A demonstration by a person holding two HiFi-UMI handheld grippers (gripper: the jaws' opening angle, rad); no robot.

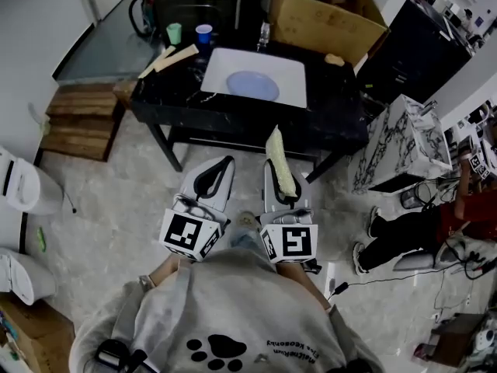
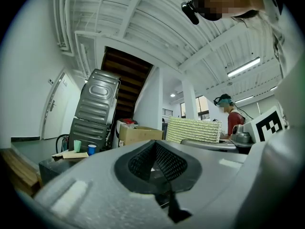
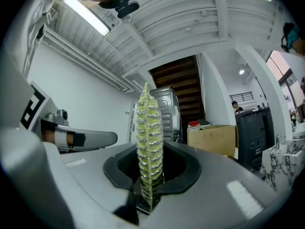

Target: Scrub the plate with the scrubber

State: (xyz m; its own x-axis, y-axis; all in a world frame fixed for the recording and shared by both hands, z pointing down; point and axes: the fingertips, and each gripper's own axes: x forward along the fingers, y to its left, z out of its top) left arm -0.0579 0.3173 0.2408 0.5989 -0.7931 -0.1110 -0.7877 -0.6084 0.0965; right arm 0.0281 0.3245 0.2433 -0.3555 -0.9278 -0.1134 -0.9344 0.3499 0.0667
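Note:
A pale blue plate [image 1: 252, 85] lies on a white board [image 1: 295, 68] on the black table [image 1: 233, 115], well ahead of both grippers. My right gripper [image 1: 281, 186] is shut on a yellow-green scrubber [image 1: 279, 164], which stands up edge-on between its jaws in the right gripper view as the scrubber [image 3: 149, 147]. My left gripper [image 1: 211, 179] is shut with nothing in it; in the left gripper view the gripper [image 2: 157, 168] shows closed jaws, with the scrubber [image 2: 193, 130] off to the right. Both grippers hang over the floor, short of the table's near edge.
A green cup [image 1: 174, 33] and a blue cup [image 1: 203, 33] stand at the table's back left beside wooden strips [image 1: 167, 59]. A cardboard box [image 1: 326, 18] sits at the back right. A marble-patterned block [image 1: 400, 142] and a seated person [image 1: 435, 224] are to the right.

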